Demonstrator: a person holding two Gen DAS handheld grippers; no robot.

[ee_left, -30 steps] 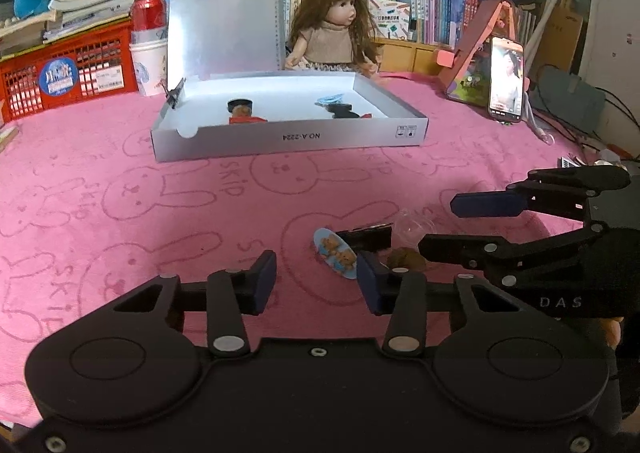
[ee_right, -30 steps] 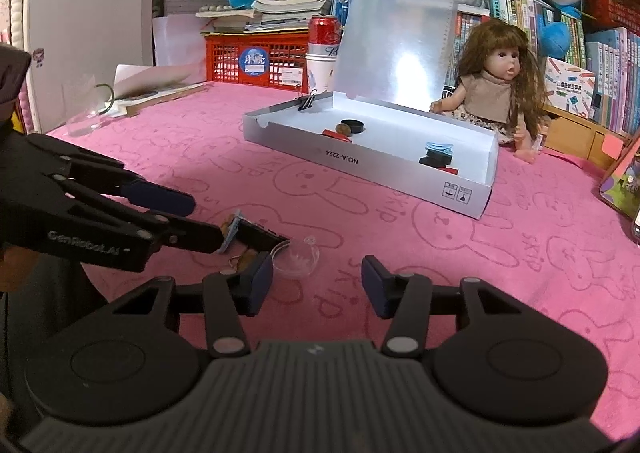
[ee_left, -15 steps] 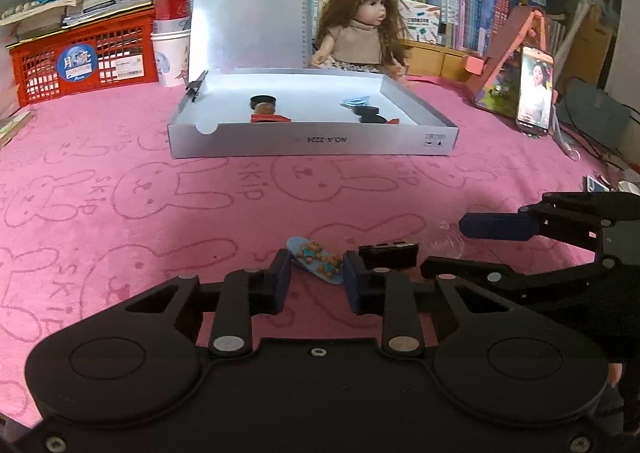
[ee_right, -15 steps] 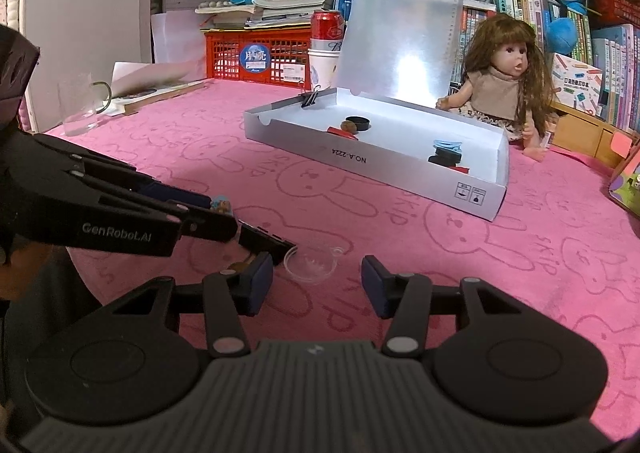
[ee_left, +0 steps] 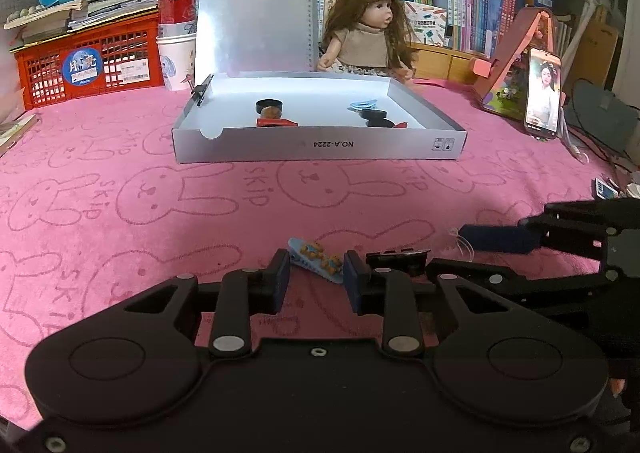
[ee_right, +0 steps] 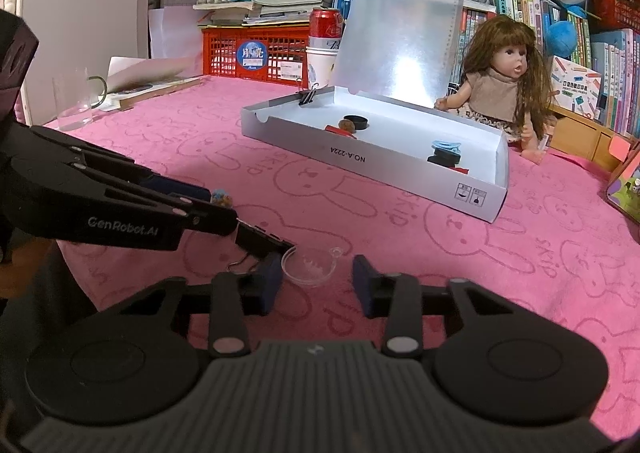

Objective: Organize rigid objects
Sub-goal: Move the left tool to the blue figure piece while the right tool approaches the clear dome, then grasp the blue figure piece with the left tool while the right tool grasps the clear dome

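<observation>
Closer than a second ago, the left tool [ee_left: 316, 277] now straddles the blue clip [ee_left: 316, 257] with its pads narrowed toward it, while the right tool [ee_right: 316, 285] has crept up to the clear dish [ee_right: 310, 267]. Left first: the clip lies tilted on the pink surface [ee_left: 120, 237] between the pads, not yet pinched as far as I can judge, so the closing should meet its long edges squarely and low, or it may pivot out. A black binder clip [ee_left: 398, 259] sits just beside the right pad; keep clear of it. On the right, the tool stands open around the dish, which looks light and slippery; grip its rim gently. Both belong in the box [ee_left: 320, 147] beyond.
</observation>
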